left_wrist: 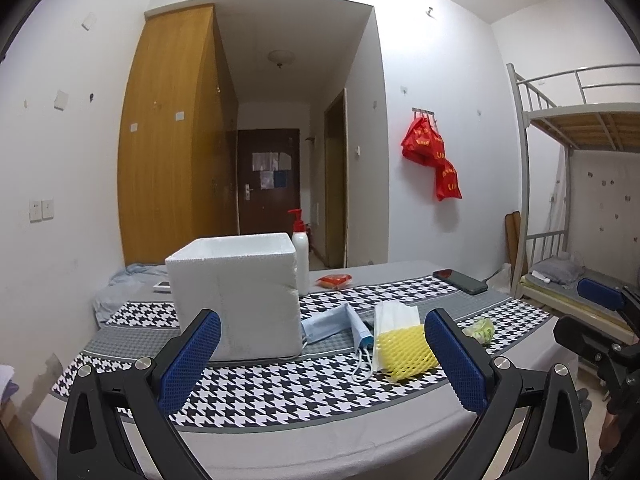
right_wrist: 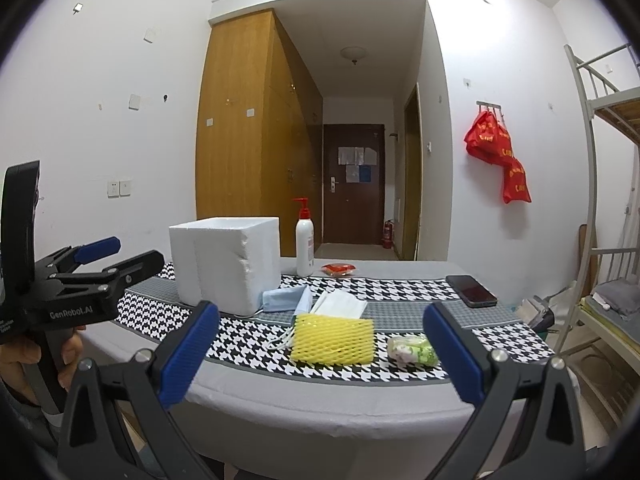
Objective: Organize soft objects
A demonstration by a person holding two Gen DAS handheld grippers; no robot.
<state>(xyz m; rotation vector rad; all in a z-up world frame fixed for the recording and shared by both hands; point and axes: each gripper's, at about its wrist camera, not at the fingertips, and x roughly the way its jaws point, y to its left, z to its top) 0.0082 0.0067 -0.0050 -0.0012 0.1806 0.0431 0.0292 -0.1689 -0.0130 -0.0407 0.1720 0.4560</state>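
Observation:
A yellow foam net [right_wrist: 332,340] lies near the table's front edge; it also shows in the left wrist view [left_wrist: 404,350]. Behind it lie a white face mask [right_wrist: 340,304] and a blue face mask [right_wrist: 286,299]. A small green-white tissue pack [right_wrist: 412,350] lies right of the net. A white foam box [right_wrist: 224,262] stands at the left, open at the top. My left gripper [left_wrist: 322,358] is open and empty, in front of the box and the net. My right gripper [right_wrist: 320,354] is open and empty, short of the table edge, facing the net.
A white pump bottle [right_wrist: 305,250] with a red top stands behind the box. A red packet [right_wrist: 338,269] and a black phone [right_wrist: 471,290] lie on the houndstooth table cover [right_wrist: 400,292]. A bunk bed [right_wrist: 612,240] stands to the right.

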